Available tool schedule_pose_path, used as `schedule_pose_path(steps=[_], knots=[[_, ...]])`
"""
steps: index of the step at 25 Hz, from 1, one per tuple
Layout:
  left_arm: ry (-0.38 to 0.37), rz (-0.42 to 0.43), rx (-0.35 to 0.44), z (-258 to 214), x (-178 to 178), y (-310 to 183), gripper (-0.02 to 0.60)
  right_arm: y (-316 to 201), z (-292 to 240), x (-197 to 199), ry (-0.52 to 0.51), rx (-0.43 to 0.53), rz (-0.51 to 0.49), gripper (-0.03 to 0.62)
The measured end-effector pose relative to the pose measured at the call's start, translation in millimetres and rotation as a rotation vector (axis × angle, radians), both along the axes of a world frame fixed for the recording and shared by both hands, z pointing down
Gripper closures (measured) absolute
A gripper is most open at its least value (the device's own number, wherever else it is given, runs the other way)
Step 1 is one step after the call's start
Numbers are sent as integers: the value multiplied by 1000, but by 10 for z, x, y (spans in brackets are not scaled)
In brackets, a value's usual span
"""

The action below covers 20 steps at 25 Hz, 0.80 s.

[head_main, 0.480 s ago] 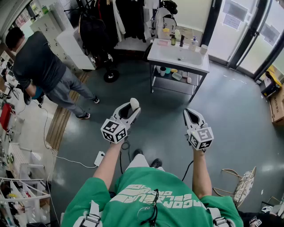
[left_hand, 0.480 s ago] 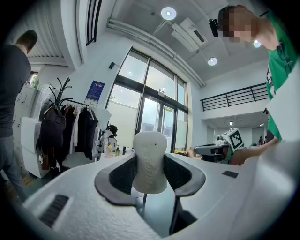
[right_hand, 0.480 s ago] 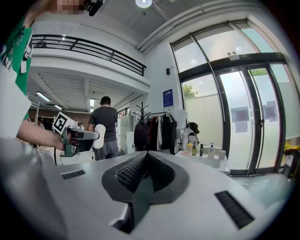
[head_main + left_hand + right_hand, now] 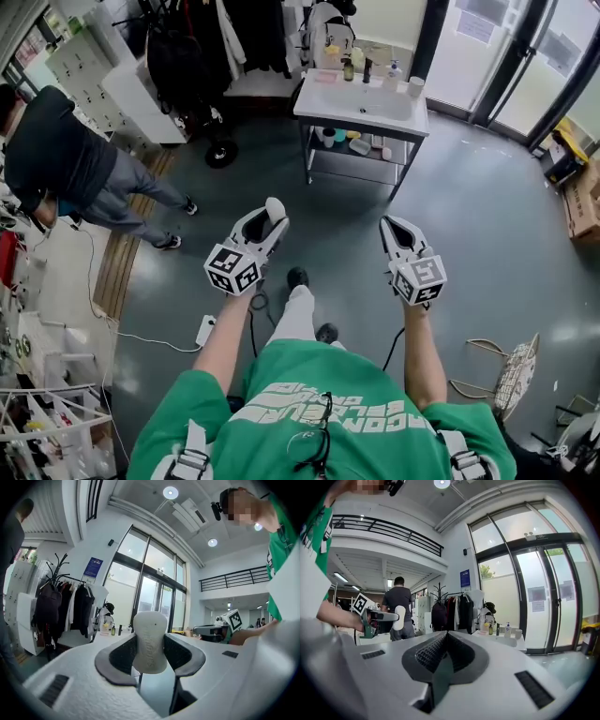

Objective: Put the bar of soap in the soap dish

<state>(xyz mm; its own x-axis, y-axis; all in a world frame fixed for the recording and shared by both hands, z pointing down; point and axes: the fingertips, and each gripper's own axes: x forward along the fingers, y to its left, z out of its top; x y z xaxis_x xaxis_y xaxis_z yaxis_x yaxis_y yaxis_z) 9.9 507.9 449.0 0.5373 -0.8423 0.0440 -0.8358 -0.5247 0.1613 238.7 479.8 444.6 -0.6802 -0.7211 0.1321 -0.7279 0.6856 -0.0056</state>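
A white bar of soap stands upright between the dark pads of my left gripper, which is shut on it. From above, the soap sticks out of the left gripper, held level over the grey floor. My right gripper is beside it to the right, jaws pressed together with nothing in them. The white sink stand with bottles and a pink soap dish on its back left stands well ahead of both grippers. In the right gripper view the soap shows at the left.
A person in dark clothes bends over at the left by white cabinets. A coat rack with dark clothes stands left of the sink. Glass doors are at the back right. A cable and power strip lie on the floor.
The sink stand sits slightly nearer and further left in the head view. Both grippers keep their pose. The person at the left has shifted toward the frame's edge.
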Motion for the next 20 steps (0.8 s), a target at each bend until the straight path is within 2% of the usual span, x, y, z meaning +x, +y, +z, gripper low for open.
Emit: schedule_pose_path(steps=[11,20], knots=[[-6,45,3,19,213,-281,400,-189,85,199,-4,-7,33,579],[11,56,-5,32,206,-718,400,-634,77,227,-6,-17,39,579]])
